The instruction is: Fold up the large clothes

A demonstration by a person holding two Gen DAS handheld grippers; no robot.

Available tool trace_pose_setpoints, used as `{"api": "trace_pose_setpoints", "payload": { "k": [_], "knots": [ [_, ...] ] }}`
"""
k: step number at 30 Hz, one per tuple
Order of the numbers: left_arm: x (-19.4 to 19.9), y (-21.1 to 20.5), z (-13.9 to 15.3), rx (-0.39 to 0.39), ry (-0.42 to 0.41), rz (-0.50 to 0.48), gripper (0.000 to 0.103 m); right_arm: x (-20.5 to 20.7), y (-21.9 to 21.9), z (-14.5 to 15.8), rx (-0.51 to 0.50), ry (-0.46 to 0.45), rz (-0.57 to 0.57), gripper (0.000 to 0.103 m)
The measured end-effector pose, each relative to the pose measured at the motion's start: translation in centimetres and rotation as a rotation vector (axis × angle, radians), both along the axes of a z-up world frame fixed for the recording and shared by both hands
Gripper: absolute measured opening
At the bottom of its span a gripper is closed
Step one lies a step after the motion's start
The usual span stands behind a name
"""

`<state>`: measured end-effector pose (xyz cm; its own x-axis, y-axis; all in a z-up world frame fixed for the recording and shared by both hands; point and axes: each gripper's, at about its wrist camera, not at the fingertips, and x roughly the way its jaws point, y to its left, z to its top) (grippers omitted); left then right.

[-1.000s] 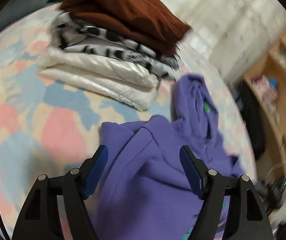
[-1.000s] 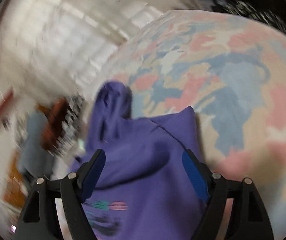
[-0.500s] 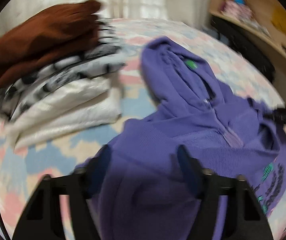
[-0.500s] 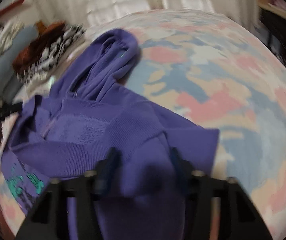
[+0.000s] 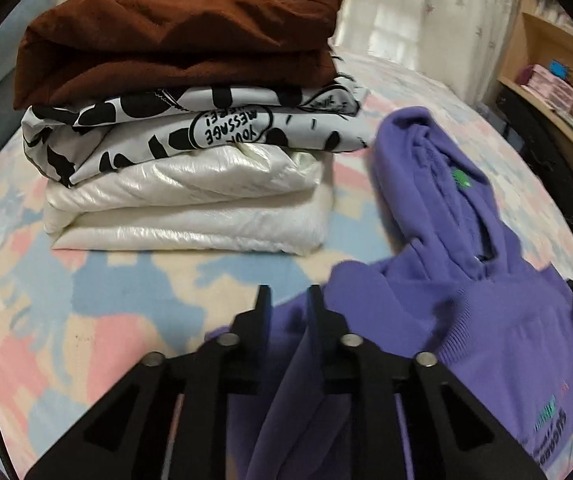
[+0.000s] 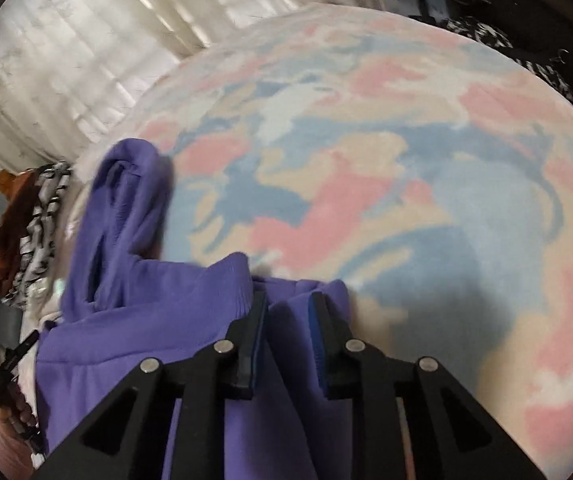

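Observation:
A purple hoodie (image 5: 466, 304) lies on the pastel patterned bed (image 5: 86, 320), hood pointing away. My left gripper (image 5: 288, 300) is shut on a fold of the hoodie at its left shoulder edge. In the right wrist view the hoodie (image 6: 146, 308) shows at lower left, and my right gripper (image 6: 288, 304) is shut on a fold at its right shoulder edge. The hoodie's lower body is hidden under both grippers.
A stack of folded clothes (image 5: 182, 120) sits on the bed to the left of the hood: brown on top, black-and-white print, white puffy below. Wooden shelves (image 5: 558, 80) stand at right. Curtains (image 6: 86, 60) hang behind the bed. Bare bedspread (image 6: 406, 180) stretches right.
Both grippers were open over the hoodie a second ago; both have closed on its fabric. The views have swung, and the clothes stack now sits nearer in the left view.

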<state>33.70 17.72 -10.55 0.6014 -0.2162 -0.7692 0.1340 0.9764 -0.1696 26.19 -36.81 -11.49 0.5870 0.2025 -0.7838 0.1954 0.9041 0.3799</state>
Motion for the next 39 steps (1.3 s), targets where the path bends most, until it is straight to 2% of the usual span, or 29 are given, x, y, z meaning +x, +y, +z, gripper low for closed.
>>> {"api": "trace_pose_setpoints", "payload": {
  "k": [1, 3, 6, 10, 14, 17, 19, 20, 21, 22, 23, 25, 26, 27, 28, 29, 31, 33, 37, 39],
  "knots": [
    [-0.3, 0.3, 0.2, -0.022, -0.005, -0.017, 0.026, -0.2, -0.2, 0.1, 0.02, -0.006, 0.017, 0.025],
    [-0.8, 0.5, 0.6, -0.061, -0.008, -0.052, 0.043, -0.7, -0.6, 0.3, 0.062, -0.017, 0.03, 0.032],
    [-1.7, -0.1, 1.4, -0.034, -0.047, -0.1, 0.052, -1.0, -0.4, 0.2, 0.109, -0.036, 0.039, 0.038],
    [-1.8, -3.9, 1.3, 0.116, -0.055, -0.212, 0.054, -0.7, 0.7, 0.6, 0.113, -0.055, 0.069, 0.038],
    [-1.6, -6.8, -0.4, 0.257, -0.012, -0.323, 0.054, 0.0, 2.4, 0.5, 0.071, -0.042, 0.109, 0.038],
    [-0.9, -7.7, -1.3, 0.309, 0.024, -0.335, 0.055, 0.5, 3.1, 0.3, 0.027, -0.029, 0.124, 0.043],
    [-0.2, -7.9, -1.6, 0.317, 0.047, -0.341, 0.055, 1.0, 3.7, 0.0, -0.005, -0.016, 0.133, 0.045],
    [0.1, -8.3, -1.9, 0.318, 0.055, -0.351, 0.047, 1.3, 4.2, -0.2, -0.039, -0.007, 0.143, 0.045],
    [0.3, -8.6, -2.1, 0.318, 0.067, -0.363, 0.02, 1.5, 4.7, -0.4, -0.076, 0.002, 0.155, 0.045],
    [0.5, -9.0, -2.4, 0.303, 0.09, -0.389, 0.008, 1.9, 5.4, -0.8, -0.127, 0.017, 0.171, 0.045],
    [0.5, -9.4, -2.4, 0.315, 0.085, -0.391, 0.004, 2.1, 6.1, -1.1, -0.171, 0.023, 0.184, 0.045],
    [0.3, -9.8, -2.1, 0.345, 0.056, -0.376, 0.001, 2.2, 7.2, -1.2, -0.234, 0.009, 0.207, 0.045],
    [0.3, -9.4, -1.7, 0.339, 0.037, -0.348, 0.001, 2.1, 7.5, -1.1, -0.252, 0.005, 0.215, 0.036],
    [0.4, -9.0, -1.3, 0.331, 0.014, -0.308, 0.001, 2.0, 7.7, -0.8, -0.28, -0.007, 0.214, 0.012],
    [0.6, -7.7, -0.5, 0.297, -0.015, -0.239, 0.001, 1.8, 7.6, -0.4, -0.313, -0.02, 0.19, 0.01],
    [1.0, -5.9, 0.2, 0.23, -0.031, -0.161, 0.001, 1.5, 7.2, 0.1, -0.291, -0.048, 0.168, 0.009],
    [1.3, -3.0, 0.7, 0.154, -0.046, -0.055, 0.001, 1.1, 6.1, 0.8, -0.256, -0.096, 0.121, 0.01],
    [1.5, -1.3, 0.0, 0.156, -0.031, 0.005, 0.001, 1.0, 5.1, 0.6, -0.221, -0.111, 0.087, 0.011],
    [1.0, 0.3, -1.6, 0.138, 0.023, 0.045, 0.001, 1.8, 4.5, -1.1, -0.185, -0.034, 0.056, 0.016],
    [0.5, 0.8, -1.8, 0.123, 0.029, 0.052, 0.008, 1.6, 4.1, -0.9, -0.137, -0.029, 0.037, 0.019]
  ]
}}
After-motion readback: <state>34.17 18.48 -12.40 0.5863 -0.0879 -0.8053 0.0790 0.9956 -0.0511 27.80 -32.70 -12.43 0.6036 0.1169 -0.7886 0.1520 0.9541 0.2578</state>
